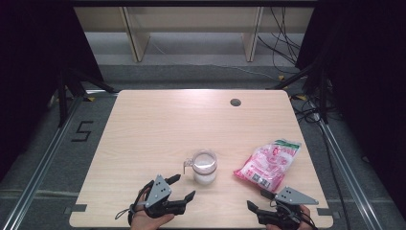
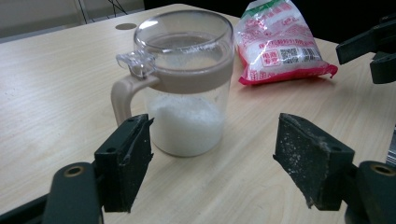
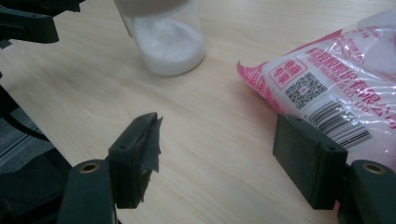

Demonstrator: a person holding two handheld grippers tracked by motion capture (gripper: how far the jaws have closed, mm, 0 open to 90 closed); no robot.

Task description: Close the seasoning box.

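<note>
A clear jar (image 1: pixel 205 167) with a beige collar, handle and clear lid holds white powder; it stands on the wooden table (image 1: pixel 158 124) front of centre. In the left gripper view the jar (image 2: pixel 187 88) is just beyond the jaws. A pink and white bag (image 1: pixel 269 163) with a barcode lies to its right, also in the right gripper view (image 3: pixel 336 88). My left gripper (image 1: pixel 183 188) is open, a little short of the jar, nothing between its pads. My right gripper (image 1: pixel 258 200) is open beside the bag's near end, its right jaw close to the bag.
A round cable hole (image 1: pixel 235 102) sits near the table's far right edge. Shelving legs and cables lie on the floor beyond the table. A tripod stands at the left. The far half of the table is bare wood.
</note>
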